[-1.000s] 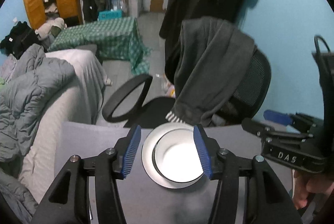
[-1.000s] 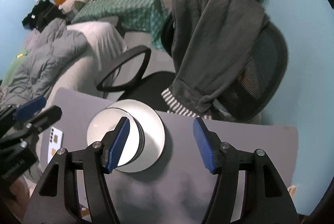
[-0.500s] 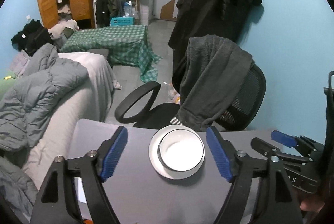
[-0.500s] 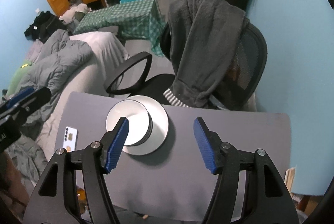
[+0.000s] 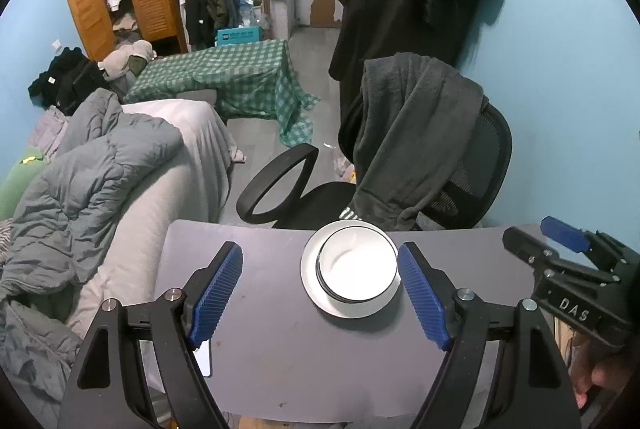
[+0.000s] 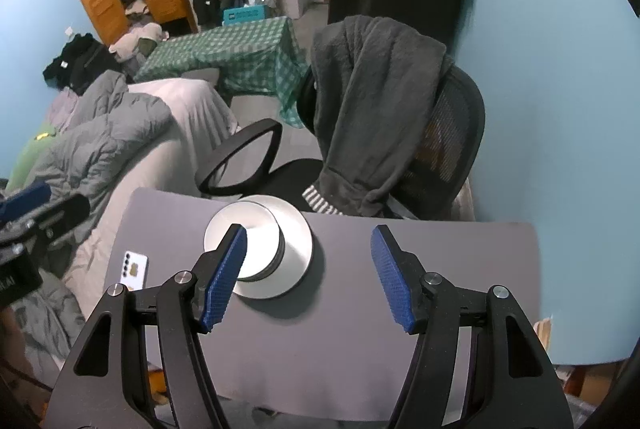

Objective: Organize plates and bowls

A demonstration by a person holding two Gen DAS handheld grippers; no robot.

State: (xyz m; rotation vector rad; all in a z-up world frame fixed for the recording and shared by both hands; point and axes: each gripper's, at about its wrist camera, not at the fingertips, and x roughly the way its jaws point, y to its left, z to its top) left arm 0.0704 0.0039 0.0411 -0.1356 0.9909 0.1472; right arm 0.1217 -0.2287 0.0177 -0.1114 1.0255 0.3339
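Note:
A white bowl (image 5: pixel 356 267) sits inside a white plate (image 5: pixel 310 269) near the far edge of the grey table (image 5: pixel 280 349). My left gripper (image 5: pixel 320 255) hangs above and short of them, open wide, with nothing touching its blue pads. In the right wrist view the bowl (image 6: pixel 248 241) and plate (image 6: pixel 298 249) lie beyond my right gripper (image 6: pixel 309 233), which is open and holds nothing; its left pad overlaps the bowl in the picture only. Each gripper shows at the edge of the other's view: the right gripper (image 5: pixel 560 241) and the left gripper (image 6: pixel 40 205).
A white phone (image 6: pixel 134 269) lies on the table's left part. Behind the table stands a black office chair (image 5: pixel 460 169) with a grey garment draped over it. A bed with a grey quilt (image 5: pixel 100 169) borders the table's left side.
The left jaws, which flanked the bowl, have spread wide. Both grippers have risen and drawn back, so bowl and plate look smaller. Bowl and plate have stayed in place.

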